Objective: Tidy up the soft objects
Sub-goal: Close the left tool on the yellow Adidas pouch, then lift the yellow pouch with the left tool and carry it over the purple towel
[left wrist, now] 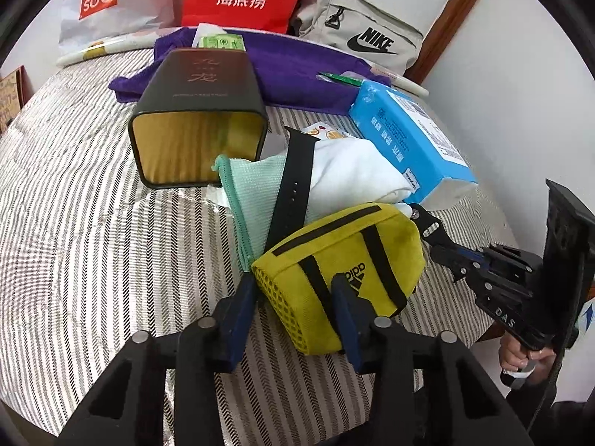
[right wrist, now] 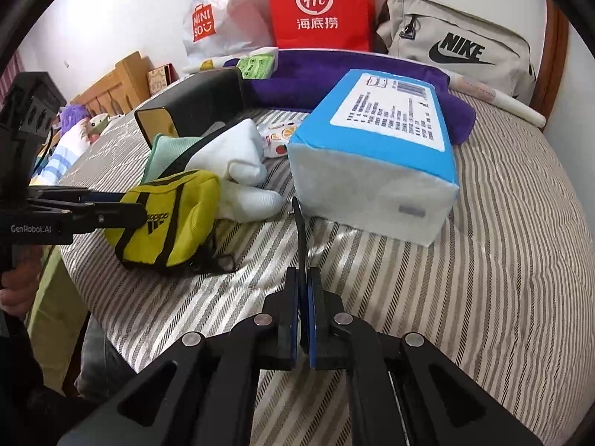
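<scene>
Left tool [left wrist: 293, 290] clamped on yellow fabric Adidas pouch [left wrist: 346, 271] with black straps, mesh end dented, lying on striped bed [left wrist: 93, 223]. Right tool [right wrist: 303, 278] pinches black rubber watch strap [right wrist: 300, 230], just right of pouch.

Each view is taken steeply downward along its own tongs, close over the striped bed [left wrist: 93, 223]. The yellow pouch [left wrist: 334, 278] ahead is shared, probably also the tissue pack [right wrist: 375, 156].
</scene>
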`<state>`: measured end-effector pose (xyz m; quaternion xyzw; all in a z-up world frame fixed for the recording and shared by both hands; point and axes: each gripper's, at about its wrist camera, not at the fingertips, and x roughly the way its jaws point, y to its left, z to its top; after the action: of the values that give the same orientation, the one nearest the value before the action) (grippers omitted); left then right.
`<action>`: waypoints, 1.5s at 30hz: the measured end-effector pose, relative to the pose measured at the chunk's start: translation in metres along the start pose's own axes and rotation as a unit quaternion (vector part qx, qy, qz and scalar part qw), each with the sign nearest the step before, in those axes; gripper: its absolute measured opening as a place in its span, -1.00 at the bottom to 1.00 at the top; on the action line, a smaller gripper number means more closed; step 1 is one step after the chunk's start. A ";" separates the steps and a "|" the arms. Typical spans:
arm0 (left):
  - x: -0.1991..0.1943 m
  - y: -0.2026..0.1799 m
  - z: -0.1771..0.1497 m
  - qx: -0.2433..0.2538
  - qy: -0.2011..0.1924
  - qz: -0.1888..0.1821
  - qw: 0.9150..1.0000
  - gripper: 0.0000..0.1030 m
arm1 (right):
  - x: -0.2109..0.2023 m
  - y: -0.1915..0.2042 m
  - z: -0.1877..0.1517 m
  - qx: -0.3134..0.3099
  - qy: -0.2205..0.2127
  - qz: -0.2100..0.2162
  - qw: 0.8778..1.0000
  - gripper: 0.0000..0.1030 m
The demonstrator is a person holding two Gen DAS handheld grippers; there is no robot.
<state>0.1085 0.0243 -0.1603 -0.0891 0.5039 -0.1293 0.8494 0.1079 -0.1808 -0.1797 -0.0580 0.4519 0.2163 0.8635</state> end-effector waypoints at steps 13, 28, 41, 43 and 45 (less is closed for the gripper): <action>0.000 0.015 -0.004 -0.044 -0.009 -0.050 0.998 -0.24 | -0.004 -0.004 -0.006 0.010 0.001 -0.009 1.000 -0.92; -0.026 0.019 -0.009 -0.036 -0.056 -0.063 0.996 -0.62 | -0.024 -0.007 -0.007 0.023 -0.020 -0.017 0.999 -0.94; -0.056 0.030 -0.011 -0.040 -0.077 -0.072 0.994 -0.63 | -0.043 -0.012 -0.007 0.035 -0.030 -0.024 0.999 -0.94; -0.052 0.032 -0.014 -0.042 -0.063 -0.055 0.996 -0.63 | -0.041 -0.012 -0.007 0.036 -0.028 -0.023 0.999 -0.94; -0.047 0.037 -0.020 -0.043 -0.050 -0.044 0.997 -0.63 | -0.039 -0.012 -0.007 0.036 -0.026 -0.022 0.999 -0.94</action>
<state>0.0735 0.0733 -0.1408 -0.1544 0.4611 -0.1399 0.8626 0.0879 -0.2065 -0.1535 -0.0310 0.4355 0.1823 0.8810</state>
